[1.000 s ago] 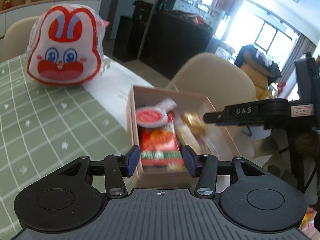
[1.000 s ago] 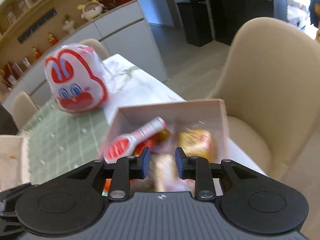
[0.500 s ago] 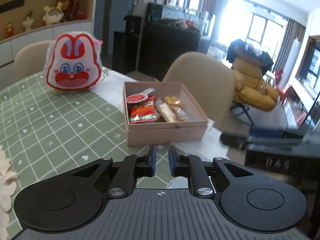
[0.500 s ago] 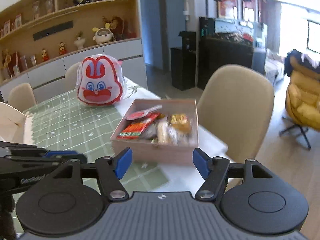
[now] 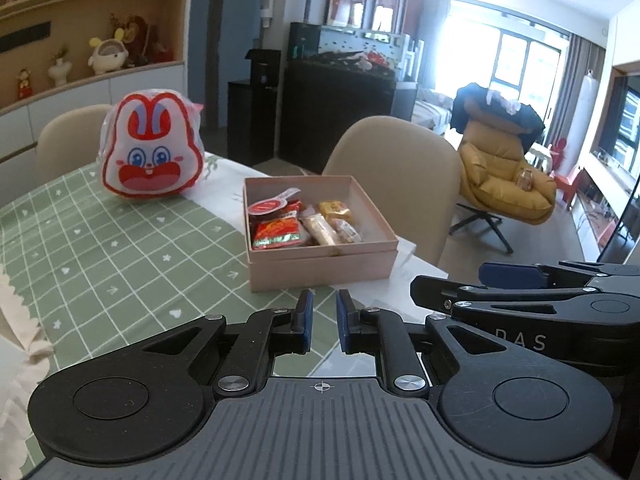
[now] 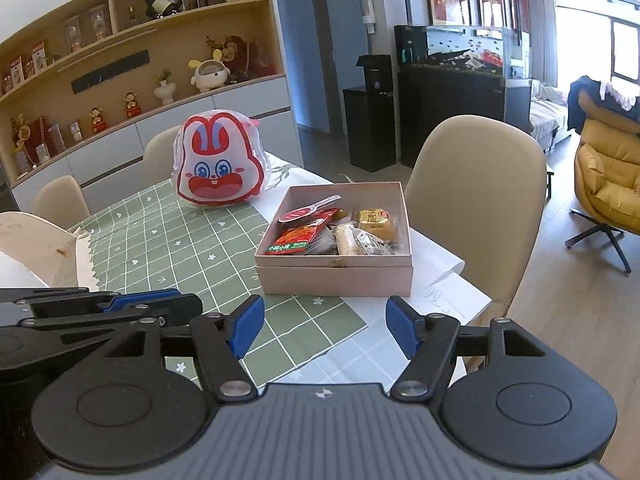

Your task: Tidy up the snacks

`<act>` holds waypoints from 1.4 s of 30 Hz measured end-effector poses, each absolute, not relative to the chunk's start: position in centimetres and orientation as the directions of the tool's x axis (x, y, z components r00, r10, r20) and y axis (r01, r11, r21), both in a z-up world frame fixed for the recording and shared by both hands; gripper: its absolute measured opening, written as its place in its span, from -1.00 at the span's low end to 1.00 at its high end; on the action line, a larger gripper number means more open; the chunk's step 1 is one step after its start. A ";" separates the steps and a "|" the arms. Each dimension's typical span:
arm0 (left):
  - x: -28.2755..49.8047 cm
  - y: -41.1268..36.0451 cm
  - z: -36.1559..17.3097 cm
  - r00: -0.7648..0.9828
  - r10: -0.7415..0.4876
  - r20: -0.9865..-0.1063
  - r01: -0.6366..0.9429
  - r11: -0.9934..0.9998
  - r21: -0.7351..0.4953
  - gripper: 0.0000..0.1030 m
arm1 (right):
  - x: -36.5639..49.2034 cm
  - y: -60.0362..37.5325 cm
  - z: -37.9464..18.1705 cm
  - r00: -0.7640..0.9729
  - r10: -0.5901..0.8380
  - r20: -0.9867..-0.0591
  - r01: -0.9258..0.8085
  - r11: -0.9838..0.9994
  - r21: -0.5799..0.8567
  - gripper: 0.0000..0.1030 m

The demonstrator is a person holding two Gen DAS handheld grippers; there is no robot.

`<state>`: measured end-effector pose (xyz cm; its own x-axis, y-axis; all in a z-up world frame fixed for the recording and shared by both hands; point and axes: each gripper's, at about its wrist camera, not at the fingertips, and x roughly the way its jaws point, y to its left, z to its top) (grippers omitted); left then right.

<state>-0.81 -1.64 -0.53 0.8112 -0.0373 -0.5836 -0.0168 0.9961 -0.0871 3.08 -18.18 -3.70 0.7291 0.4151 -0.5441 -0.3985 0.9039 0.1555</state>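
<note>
The pink box (image 5: pixel 320 258) of snacks (image 5: pixel 298 222) sits on the desk (image 5: pixel 120 248) with its green checked cloth, near a bunny bag (image 5: pixel 152 152). The left gripper (image 5: pixel 322 322) has its jaws nearly shut and empty; the right gripper (image 6: pixel 322 328) has its jaws wide and empty. A tan chair (image 6: pixel 476 184) stands behind, maybe touching the desk.

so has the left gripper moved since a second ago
Yes. The left gripper has pulled back from the pink box; its fingertips were at the box's near wall, now short of it.

2 wrist views, angled down, sharing box (image 5: pixel 320 258) (near)
</note>
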 end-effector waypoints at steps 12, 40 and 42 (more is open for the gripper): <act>-1.2 -1.5 -0.9 0.791 0.001 -0.612 -0.053 0.996 -0.067 -0.68 | 3.5 -17.7 -4.2 0.713 0.416 -0.565 -0.403 0.902 0.156 0.32; -1.2 -1.4 -1.6 0.762 -0.018 -0.648 -0.057 0.994 -0.094 -0.68 | 3.7 -17.6 -5.5 0.675 0.407 -0.616 -0.392 0.904 0.169 0.32; -1.2 -1.4 -1.7 0.762 -0.018 -0.648 -0.057 0.994 -0.094 -0.68 | 3.7 -17.6 -5.5 0.674 0.407 -0.616 -0.391 0.904 0.170 0.32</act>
